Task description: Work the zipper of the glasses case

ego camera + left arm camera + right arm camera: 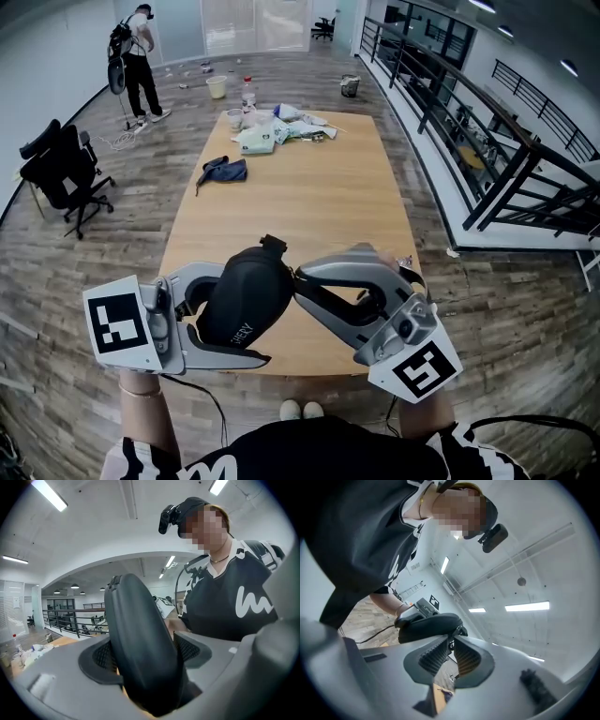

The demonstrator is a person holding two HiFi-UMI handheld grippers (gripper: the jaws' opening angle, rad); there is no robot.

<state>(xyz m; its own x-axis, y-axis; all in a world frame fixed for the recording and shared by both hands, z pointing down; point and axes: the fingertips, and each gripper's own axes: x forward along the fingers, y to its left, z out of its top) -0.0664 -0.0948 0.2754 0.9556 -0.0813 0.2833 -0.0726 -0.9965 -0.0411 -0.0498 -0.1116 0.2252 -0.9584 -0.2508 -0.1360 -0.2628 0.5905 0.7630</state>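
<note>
Case (pixel 244 300) over wooden table (pixel 309 216); far-end clutter (pixel 277 127); plank floor (pixel 487 309).

The near half of the light wooden table (pixel 319 216) is bare, so passage across it is open from left to right. Above the near edge, the black oval glasses case (pixel 246 295) fills the gap of the left gripper (pixel 242 317). The right gripper (pixel 298 276) is closed on the case's small zipper pull (pixel 451 641).

Obstacles on the table:
- a crumpled dark blue cloth (pixel 223 170), centre left
- a cluster of white and pale green packets (pixel 272 131), far end

On the floor, a black metal railing (pixel 487 141) bounds the right side and a black office chair (pixel 66 173) stands left.
</note>
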